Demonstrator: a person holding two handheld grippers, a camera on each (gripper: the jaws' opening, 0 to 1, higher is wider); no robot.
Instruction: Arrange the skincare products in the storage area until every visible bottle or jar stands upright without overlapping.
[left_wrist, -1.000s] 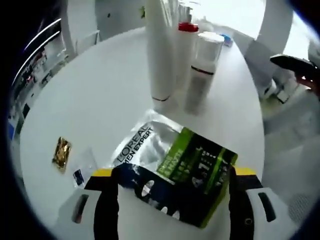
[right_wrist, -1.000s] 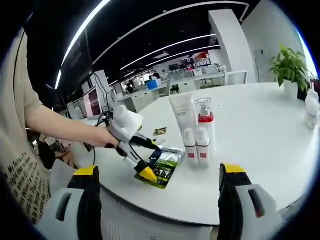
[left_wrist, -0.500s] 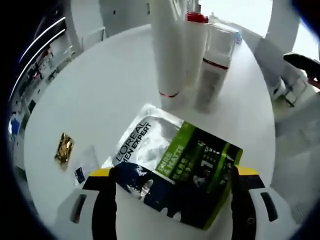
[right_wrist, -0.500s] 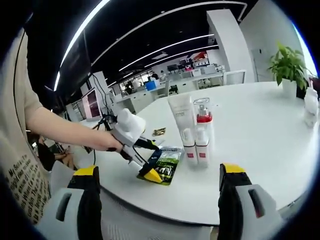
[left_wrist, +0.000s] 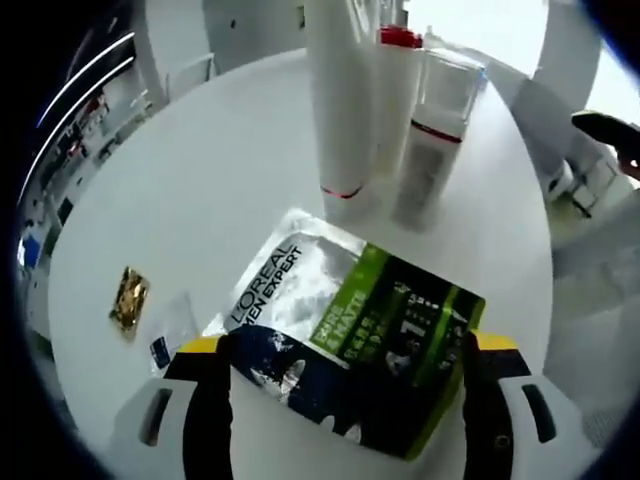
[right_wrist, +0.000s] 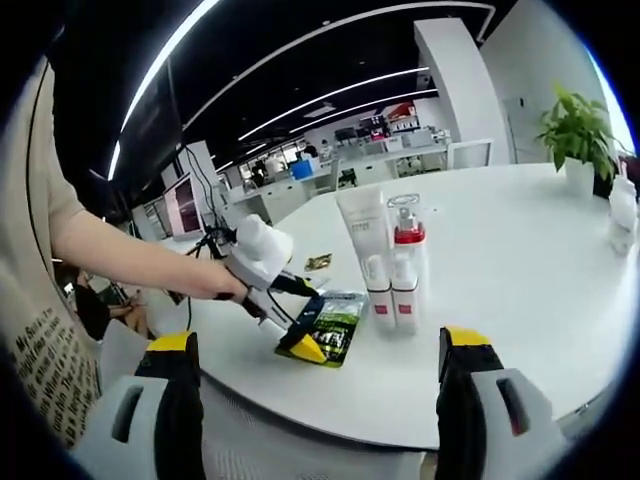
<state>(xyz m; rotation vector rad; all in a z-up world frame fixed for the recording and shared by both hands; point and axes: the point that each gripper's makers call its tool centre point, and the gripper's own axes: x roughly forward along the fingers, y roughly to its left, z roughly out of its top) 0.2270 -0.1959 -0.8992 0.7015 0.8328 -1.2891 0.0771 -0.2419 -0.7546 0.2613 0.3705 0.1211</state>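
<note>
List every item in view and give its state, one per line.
Left claw: open, straddling the sachet.
Right claw: open, off the table edge.
Sachet: lying flat.
White tube: upright.
Red-capped bottle: upright.
Red-banded bottle: upright.
Gold packet: lying flat.

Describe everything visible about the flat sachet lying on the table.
The sachet is a flat foil pouch, silver at one end with dark "L'OREAL MEN EXPERT" lettering, bright green and dark across the rest. It lies flat on the white table, just in front of the upright white bottles and apart from them. In the left gripper view its near edge sits between the open jaws; in the right gripper view the left gripper reaches its near end. Actual contact is unclear.
</note>
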